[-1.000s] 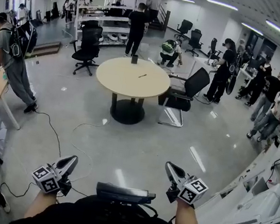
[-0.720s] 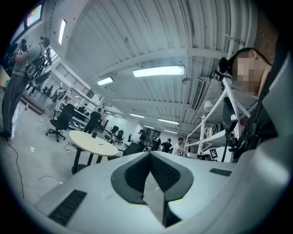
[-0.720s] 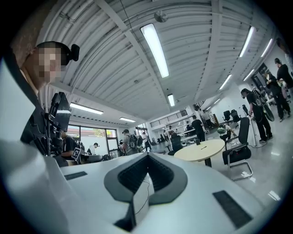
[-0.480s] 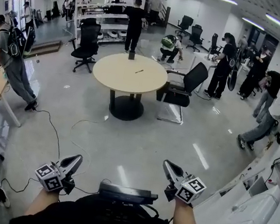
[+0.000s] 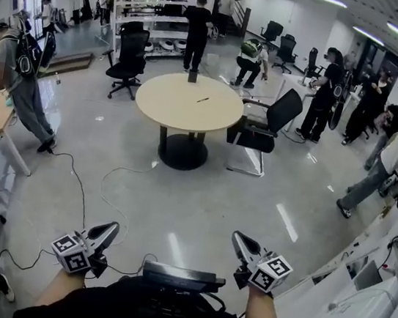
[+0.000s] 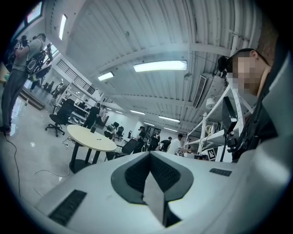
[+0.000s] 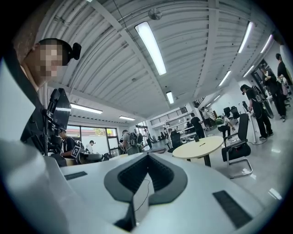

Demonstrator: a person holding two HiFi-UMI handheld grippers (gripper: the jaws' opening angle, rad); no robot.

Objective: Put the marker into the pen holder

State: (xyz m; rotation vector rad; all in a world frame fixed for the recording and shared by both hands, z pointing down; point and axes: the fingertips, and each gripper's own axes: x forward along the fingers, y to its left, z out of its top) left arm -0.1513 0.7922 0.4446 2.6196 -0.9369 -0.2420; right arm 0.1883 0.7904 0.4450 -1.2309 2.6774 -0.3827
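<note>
- Glossy grey flooring of a large workshop hall is shown, and one round table is seen well ahead of the person.
- One marker is seen lying on the tabletop, right of centre. One dark pen holder is set upright near the far edge, apart from the marker.
- Two grippers are counted. The left gripper and the right gripper are held low over the floor, well apart from the table.
- The jaws of both grippers are pressed together, and nothing is clamped between them.
- The task is judged as not yet begun, since the marker has not been picked up. The approach, the grasp, the transfer and the insertion are all left to be done.
- One black office chair is placed just beside the table at the right, and a second chair is seen behind it at the left. Further chairs and several persons are visible beyond, and no exact count can be given.
</note>
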